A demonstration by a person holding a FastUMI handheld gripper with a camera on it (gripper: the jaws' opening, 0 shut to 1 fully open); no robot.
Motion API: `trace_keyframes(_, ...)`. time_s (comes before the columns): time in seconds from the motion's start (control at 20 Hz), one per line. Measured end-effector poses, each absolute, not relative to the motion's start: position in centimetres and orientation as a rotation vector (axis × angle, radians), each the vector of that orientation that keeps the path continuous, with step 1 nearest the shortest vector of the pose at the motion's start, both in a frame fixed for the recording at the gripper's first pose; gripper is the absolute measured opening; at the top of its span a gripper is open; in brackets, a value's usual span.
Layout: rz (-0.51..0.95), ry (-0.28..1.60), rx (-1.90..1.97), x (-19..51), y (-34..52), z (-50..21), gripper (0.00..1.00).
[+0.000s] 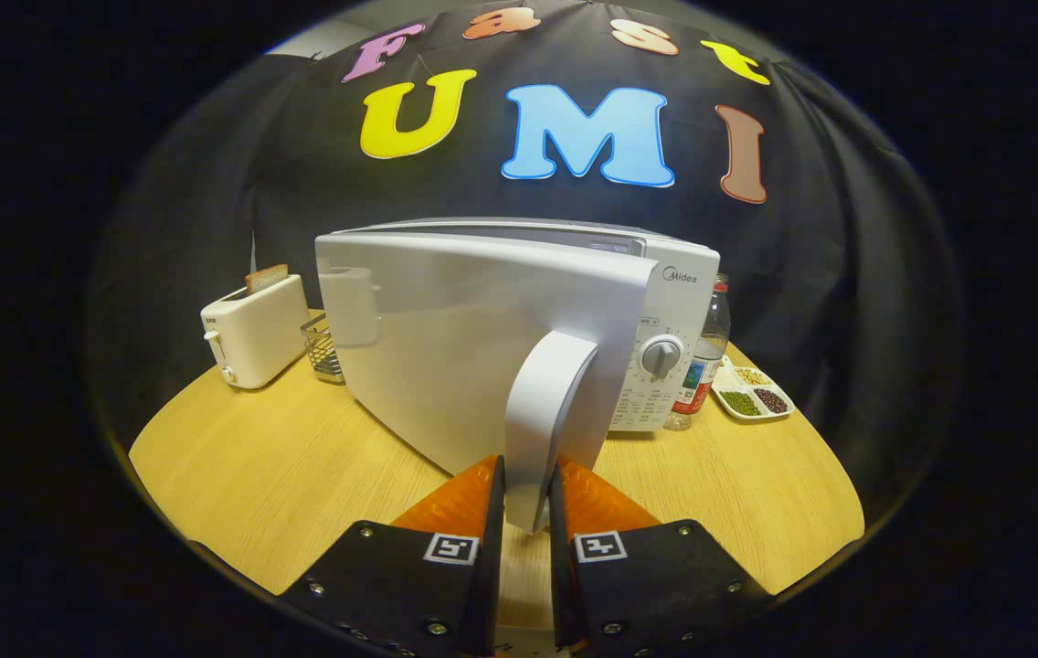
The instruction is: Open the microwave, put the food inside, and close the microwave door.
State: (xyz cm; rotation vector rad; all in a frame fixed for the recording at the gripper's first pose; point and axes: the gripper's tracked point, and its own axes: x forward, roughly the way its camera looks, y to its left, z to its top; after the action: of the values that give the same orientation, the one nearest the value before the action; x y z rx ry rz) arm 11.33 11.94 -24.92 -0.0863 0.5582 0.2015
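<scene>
Evidently the gripper [526, 489] pinches the door handle [545, 411] of the microwave [482, 347], door partly swung open. Best follow the hinge's arc; a straight tug may drag the microwave across the table [281, 484].

The gripper [526, 493] has two wedge-shaped fingers on broad black blocks — each block carries a small square black-and-white marker near its inner corner and several round screw heads, perhaps four or five apiece — the lower ones are cut off.
</scene>
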Motion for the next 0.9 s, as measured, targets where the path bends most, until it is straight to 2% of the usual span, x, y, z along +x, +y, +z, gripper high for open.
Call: trace_keyframes(0.9,0.267,0.554,-0.102,1.3,20.8,-24.0,0.24)
